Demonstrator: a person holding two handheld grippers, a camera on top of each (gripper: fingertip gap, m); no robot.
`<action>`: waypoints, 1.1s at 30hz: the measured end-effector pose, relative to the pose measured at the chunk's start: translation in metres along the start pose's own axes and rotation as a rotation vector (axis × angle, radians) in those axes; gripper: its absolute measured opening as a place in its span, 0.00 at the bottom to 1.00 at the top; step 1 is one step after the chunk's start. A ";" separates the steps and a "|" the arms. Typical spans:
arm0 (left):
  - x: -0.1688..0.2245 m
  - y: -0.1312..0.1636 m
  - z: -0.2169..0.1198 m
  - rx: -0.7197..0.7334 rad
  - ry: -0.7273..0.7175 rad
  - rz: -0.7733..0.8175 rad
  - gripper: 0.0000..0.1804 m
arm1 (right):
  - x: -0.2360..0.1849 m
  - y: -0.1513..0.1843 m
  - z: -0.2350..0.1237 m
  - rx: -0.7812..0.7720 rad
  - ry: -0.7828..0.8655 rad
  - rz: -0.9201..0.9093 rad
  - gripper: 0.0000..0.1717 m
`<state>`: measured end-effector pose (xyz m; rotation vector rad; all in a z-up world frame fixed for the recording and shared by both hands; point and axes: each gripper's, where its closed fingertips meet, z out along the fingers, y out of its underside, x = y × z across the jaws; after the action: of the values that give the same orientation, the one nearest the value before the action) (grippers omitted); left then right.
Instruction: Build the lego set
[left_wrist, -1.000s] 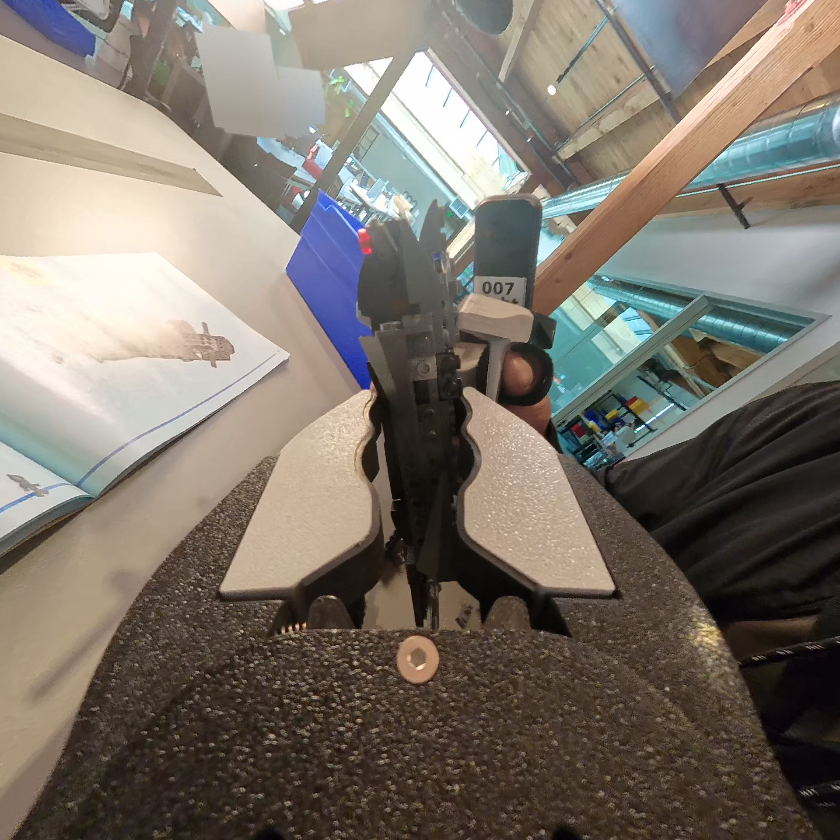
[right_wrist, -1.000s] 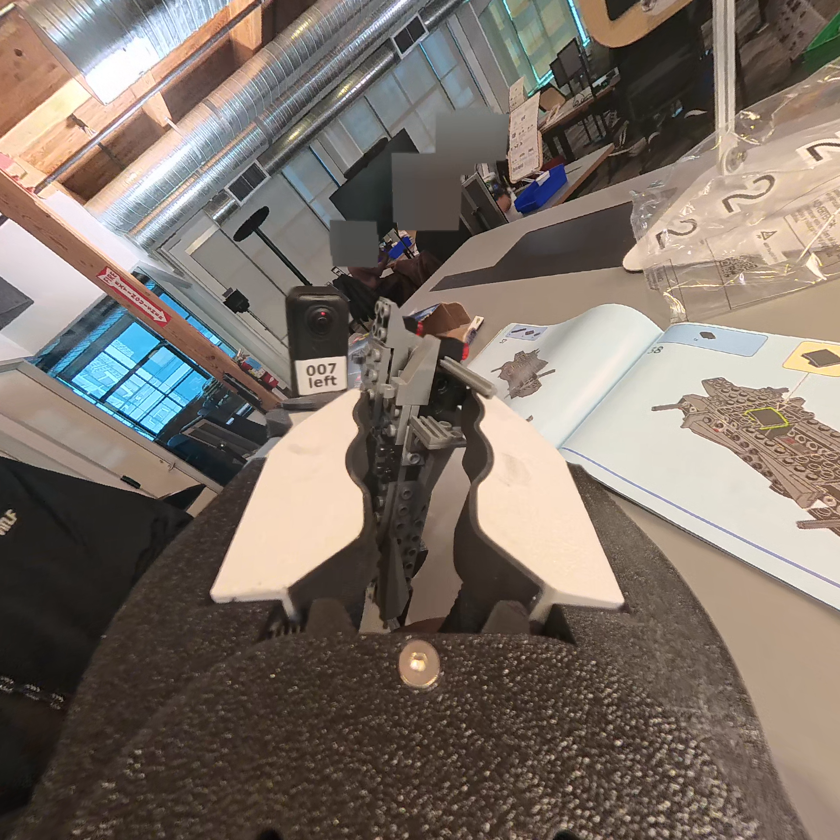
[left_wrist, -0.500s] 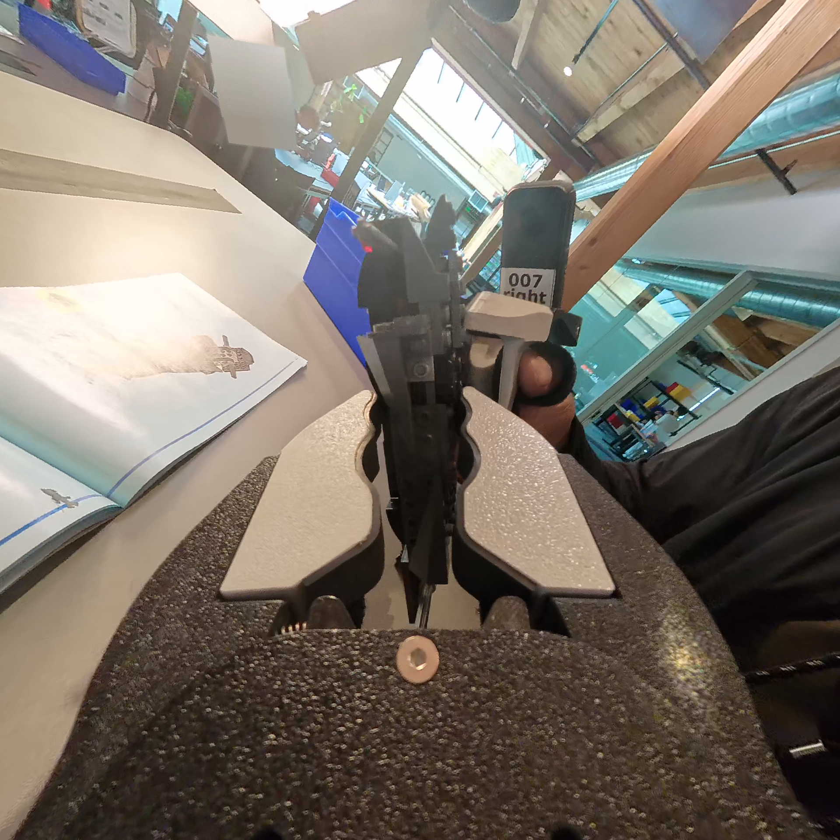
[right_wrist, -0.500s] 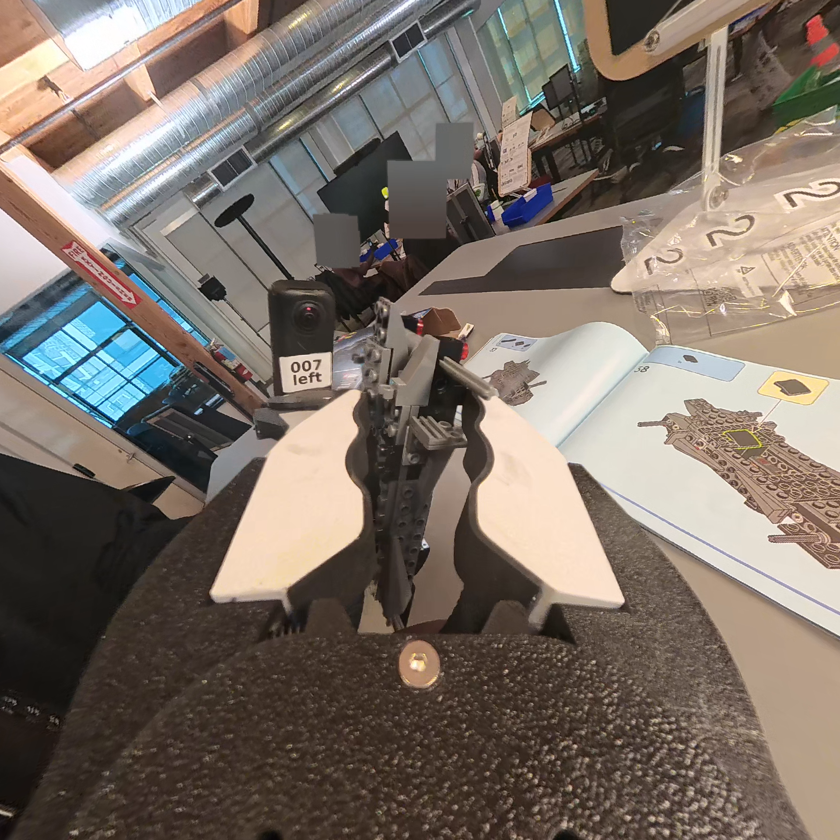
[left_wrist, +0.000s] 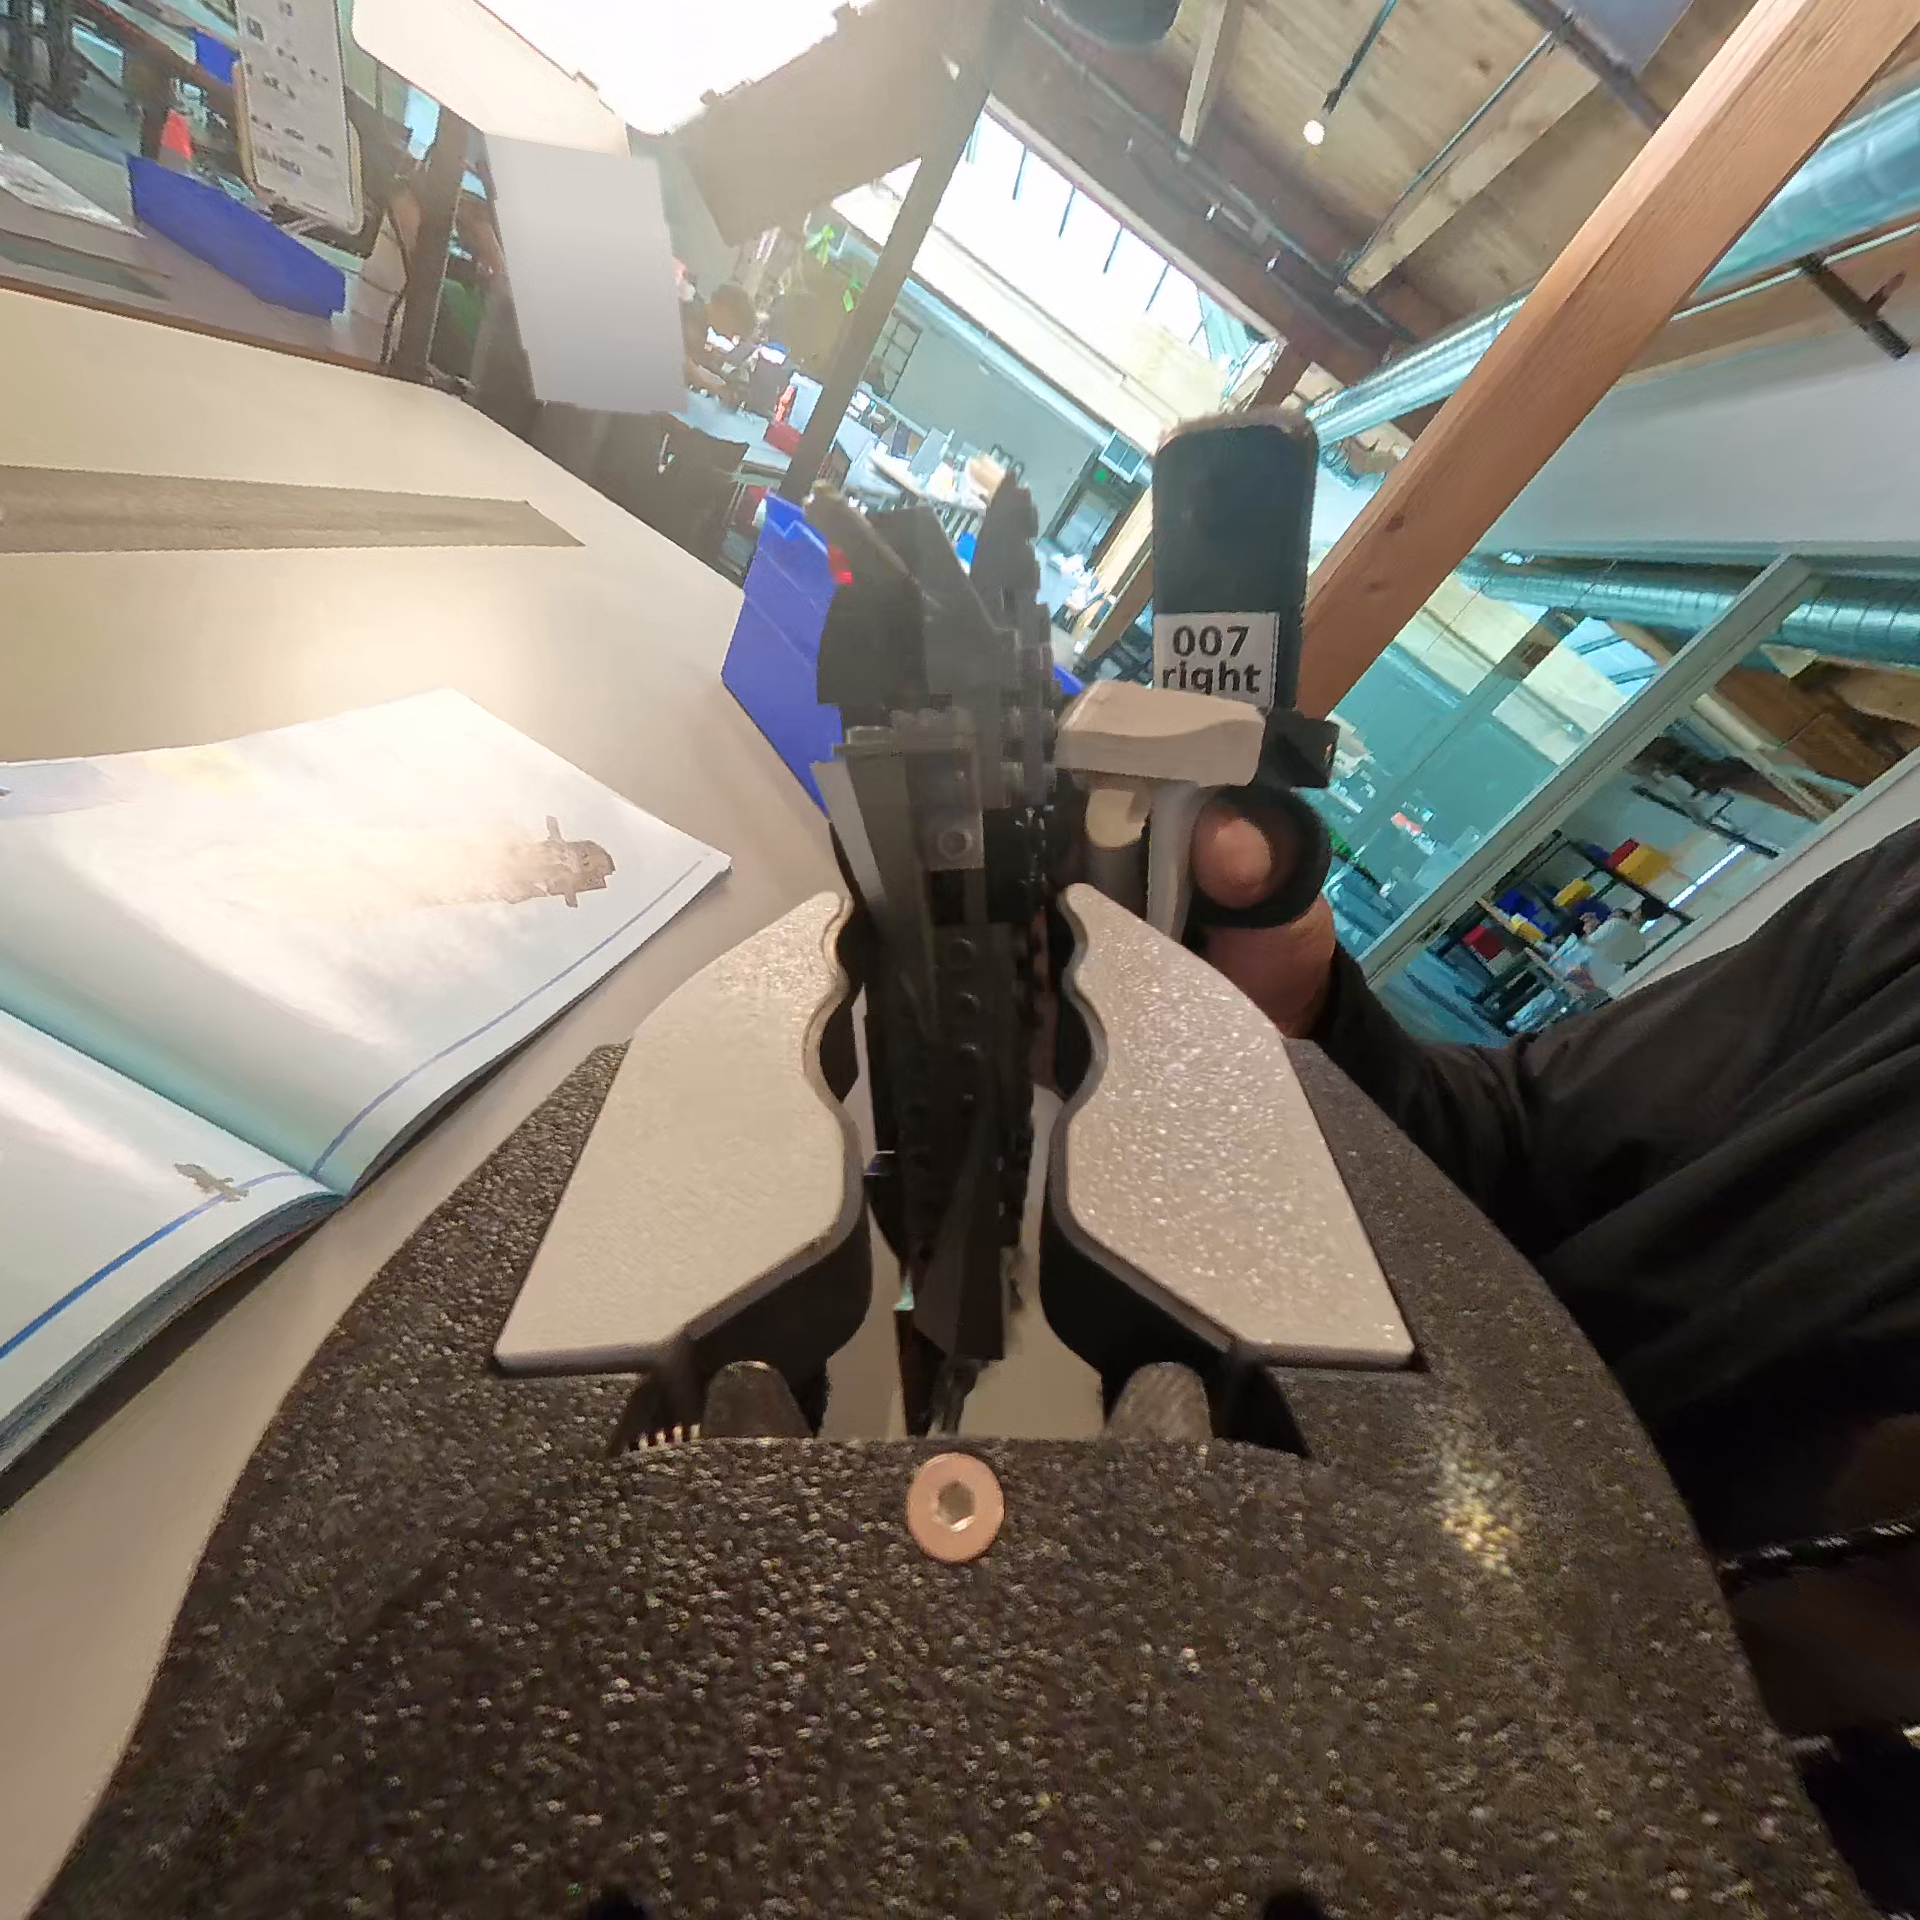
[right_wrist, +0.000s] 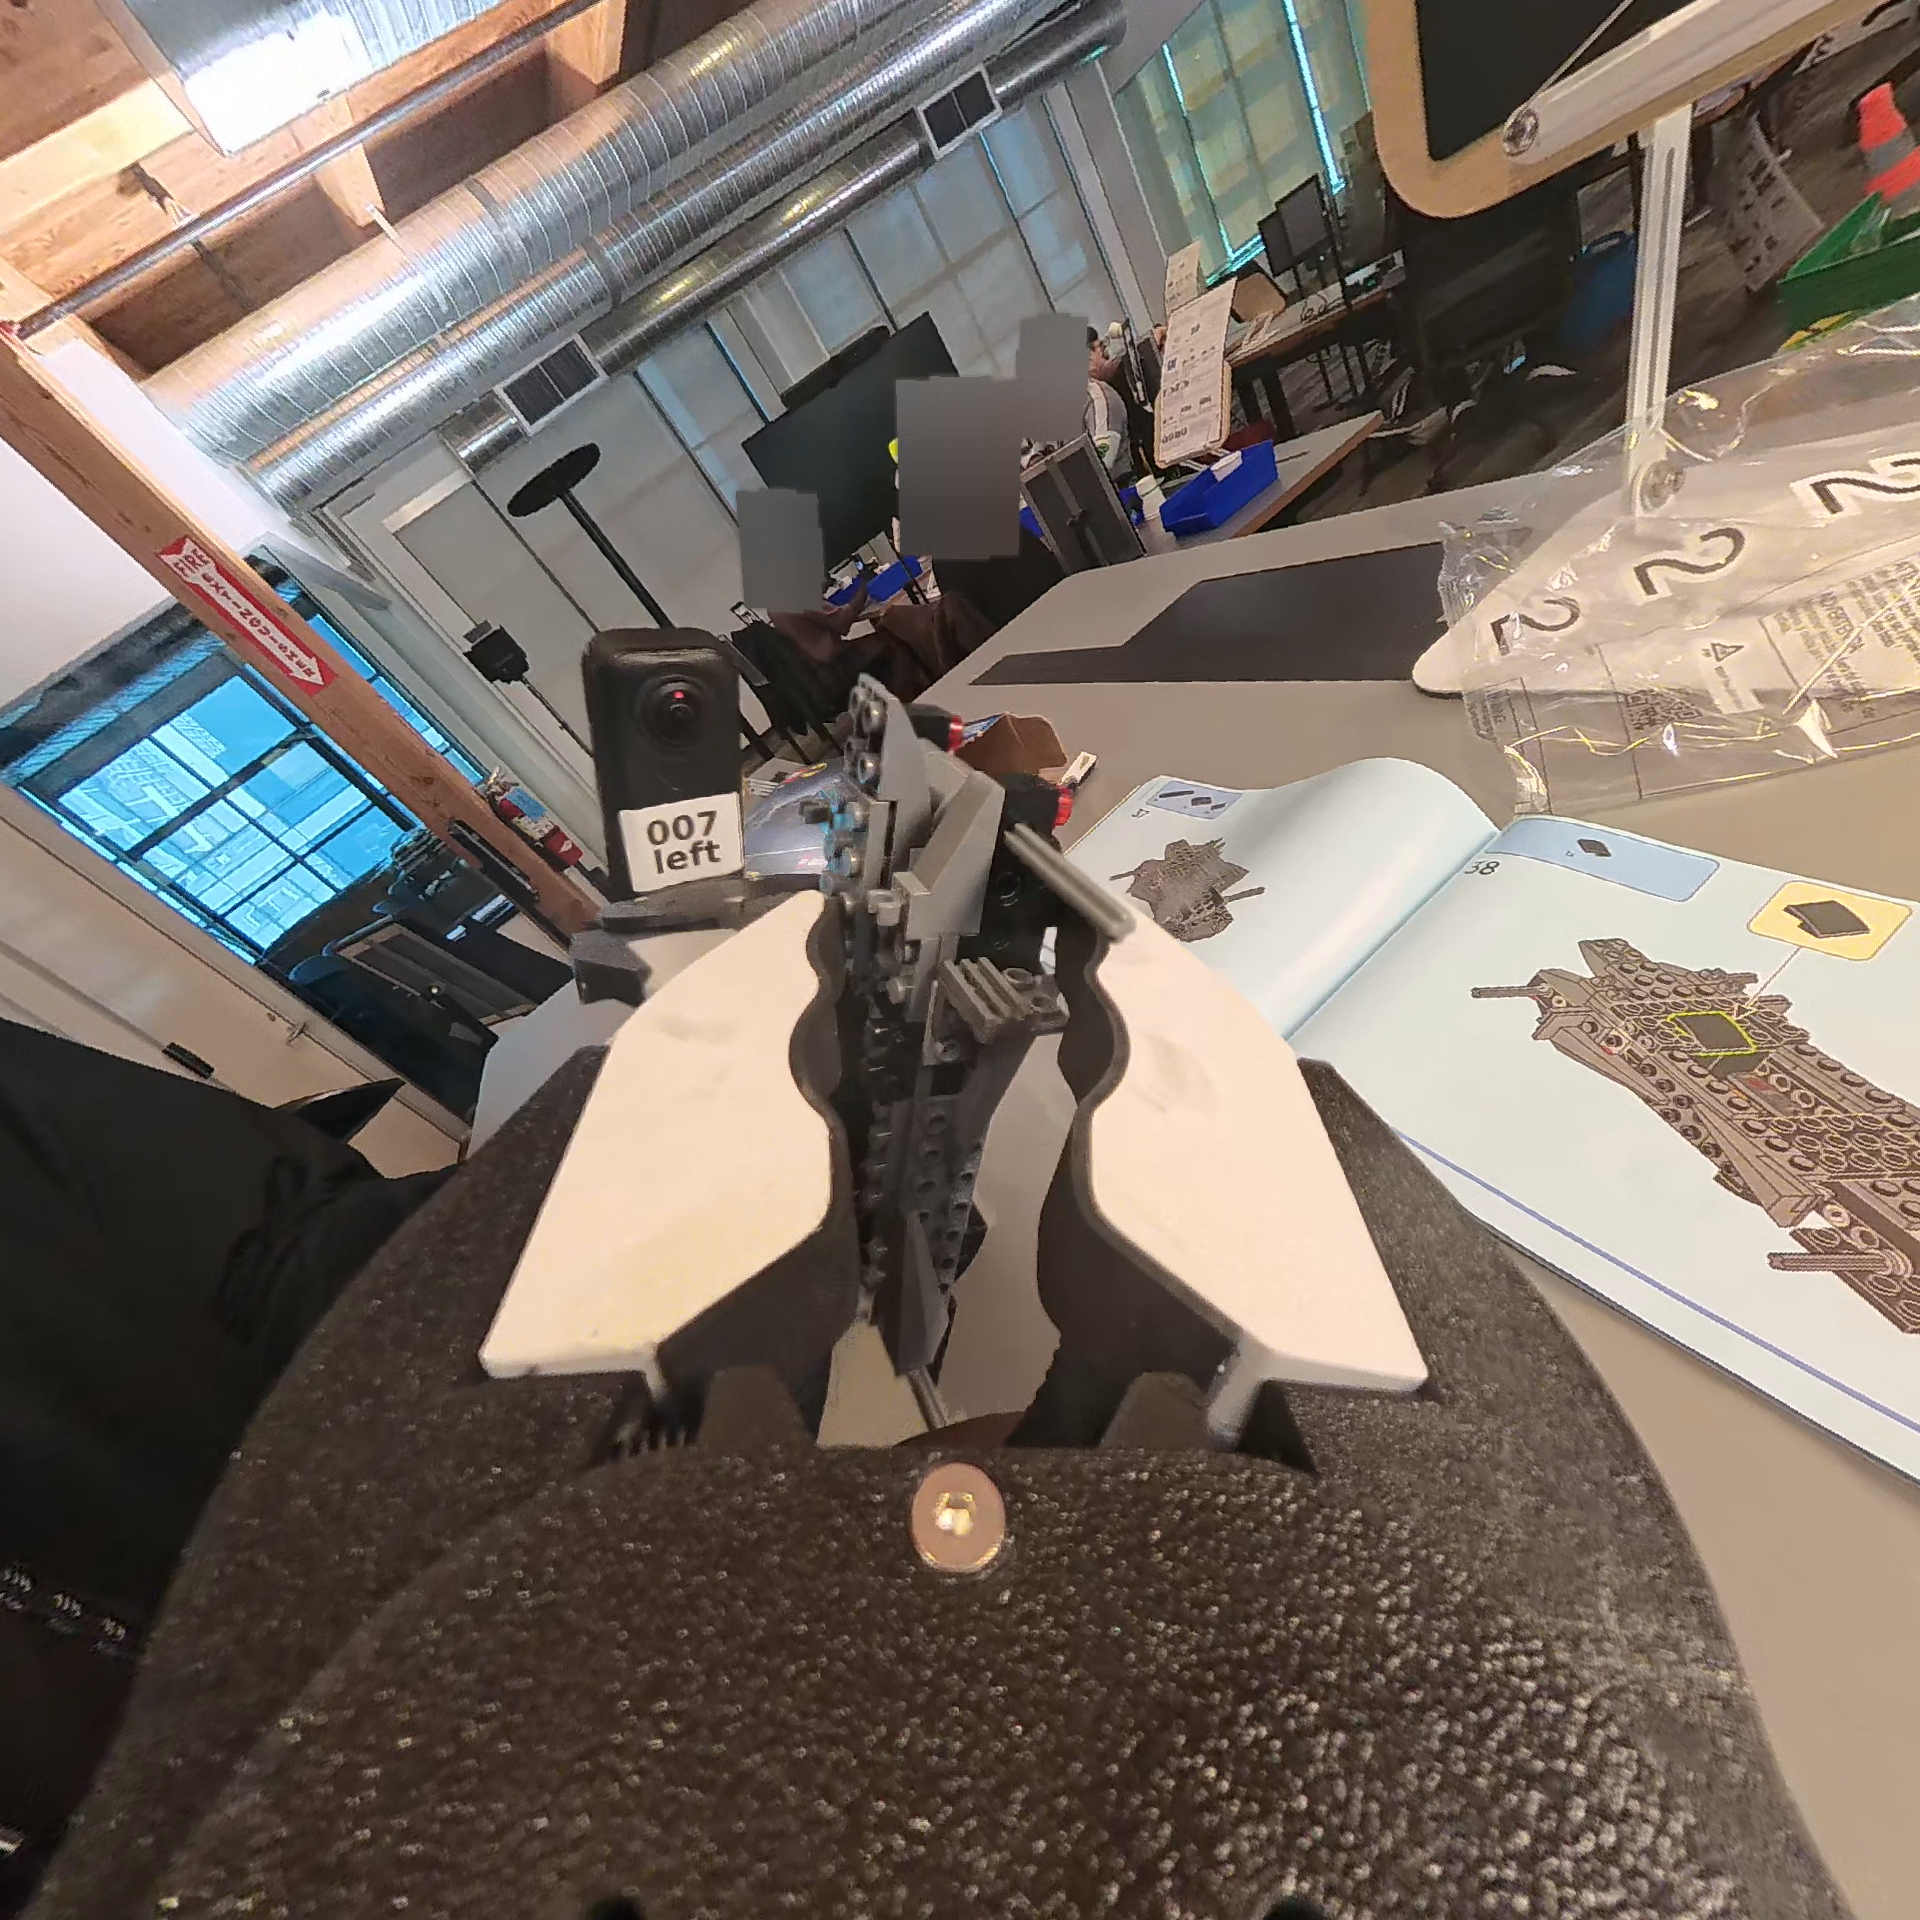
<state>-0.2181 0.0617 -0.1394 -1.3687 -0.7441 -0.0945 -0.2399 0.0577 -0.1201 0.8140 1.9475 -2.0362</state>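
Counter (right_wrist: 1558, 1371) held booklet (right_wrist: 1558, 987); my left tongs (left_wrist: 951, 966) and right tongs (right_wrist: 940, 997) both pinched the grey model (left_wrist: 935, 883). Opposing pull risked snapping it apart.

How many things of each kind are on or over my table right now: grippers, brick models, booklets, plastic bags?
Grippers: 2 (left, right)
Brick models: 1 (dark grey model, between the fingers of both grippers)
Booklets: 1 (open booklet)
Plastic bags: at least 1 (clear bags, overlapping, exact number unclear)
Total: at least 5
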 end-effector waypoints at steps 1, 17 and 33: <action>0.001 -0.003 -0.001 0.018 0.015 -0.012 0.21 | 0.000 0.000 0.000 0.002 -0.002 -0.002 0.23; 0.002 -0.005 -0.003 0.027 0.039 -0.079 0.19 | -0.004 0.002 0.002 -0.003 0.027 -0.068 0.23; -0.003 -0.001 -0.001 0.008 0.014 -0.101 0.19 | 0.007 0.003 0.000 -0.025 0.095 -0.059 0.26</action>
<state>-0.2203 0.0596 -0.1406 -1.3218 -0.8010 -0.1799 -0.2442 0.0591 -0.1270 0.8726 2.0667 -2.0373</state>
